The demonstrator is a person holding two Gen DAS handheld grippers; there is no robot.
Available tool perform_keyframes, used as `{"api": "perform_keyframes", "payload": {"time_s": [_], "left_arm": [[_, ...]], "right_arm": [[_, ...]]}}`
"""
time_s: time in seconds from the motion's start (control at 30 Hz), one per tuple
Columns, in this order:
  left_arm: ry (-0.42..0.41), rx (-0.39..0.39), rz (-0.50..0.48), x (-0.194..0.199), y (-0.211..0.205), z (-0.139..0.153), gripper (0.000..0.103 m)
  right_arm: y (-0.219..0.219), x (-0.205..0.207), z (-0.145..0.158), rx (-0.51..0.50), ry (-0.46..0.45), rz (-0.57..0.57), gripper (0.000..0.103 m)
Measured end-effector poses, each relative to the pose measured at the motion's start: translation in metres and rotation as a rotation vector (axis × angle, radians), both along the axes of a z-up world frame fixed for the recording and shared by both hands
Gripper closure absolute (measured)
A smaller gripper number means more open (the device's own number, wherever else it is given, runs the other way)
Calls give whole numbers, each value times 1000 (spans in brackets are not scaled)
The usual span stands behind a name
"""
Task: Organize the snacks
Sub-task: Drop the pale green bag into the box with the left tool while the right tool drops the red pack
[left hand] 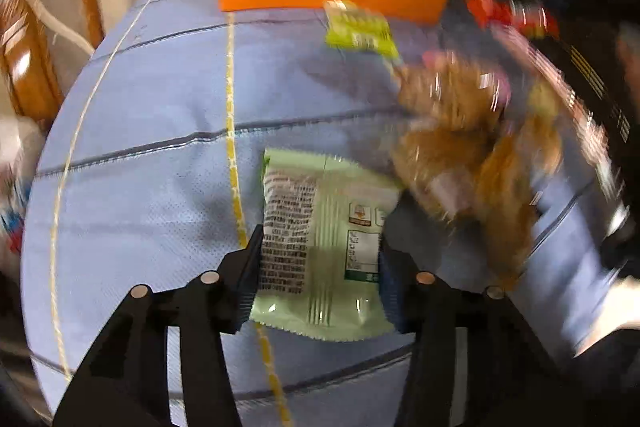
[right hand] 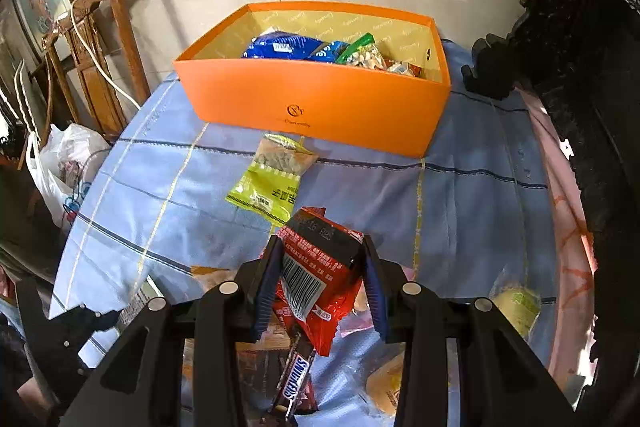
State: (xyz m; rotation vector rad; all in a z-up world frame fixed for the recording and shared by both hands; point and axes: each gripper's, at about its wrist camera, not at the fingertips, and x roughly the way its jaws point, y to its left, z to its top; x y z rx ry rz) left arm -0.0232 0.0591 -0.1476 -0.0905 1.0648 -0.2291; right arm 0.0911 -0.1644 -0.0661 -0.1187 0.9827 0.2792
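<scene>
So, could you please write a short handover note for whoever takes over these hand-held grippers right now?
Left hand-held gripper: closed on a pale green packet, over the blue cloth.
Right hand-held gripper: closed on a red packet, lifted above the pile.
Orange box at the far side of the table already holds several snacks.
Left: drop both held packets in the box, then the yellow-green bag in front of it, the Snickers bar and the other wrapped snacks near you.
</scene>
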Motion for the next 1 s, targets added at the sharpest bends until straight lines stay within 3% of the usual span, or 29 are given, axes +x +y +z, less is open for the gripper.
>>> {"api": "perform_keyframes", "payload": {"time_s": [0.1,0.2,0.3,0.4,0.43,0.53,0.63,0.73,0.83,1.0], "left_arm": [[-64,65,-30,-3,-12,31,55],[-132,48,-35,7,-17,66,55],[-223,74,-25,38,-17,107,54],[-296,154,30,79,-22,143,54],[-340,140,73,100,-20,160,54],[-316,59,161,154,-11,183,54],[-290,32,189,204,-11,192,54],[-270,104,177,238,-22,189,54],[-238,108,163,256,-24,180,54],[-241,104,120,279,-24,172,54]], "right_arm": [[0,-2,11,16,-22,7,64],[1,-3,29,37,-61,19,64],[2,-1,52,71,-111,36,64],[3,10,76,85,-173,27,64],[0,20,86,92,-190,-3,64],[-9,54,100,109,-197,-128,64],[-8,90,99,100,-192,-161,64],[-5,121,93,103,-164,-152,64],[-7,148,86,137,-127,-154,64],[-5,174,81,92,-139,-160,64]]}}
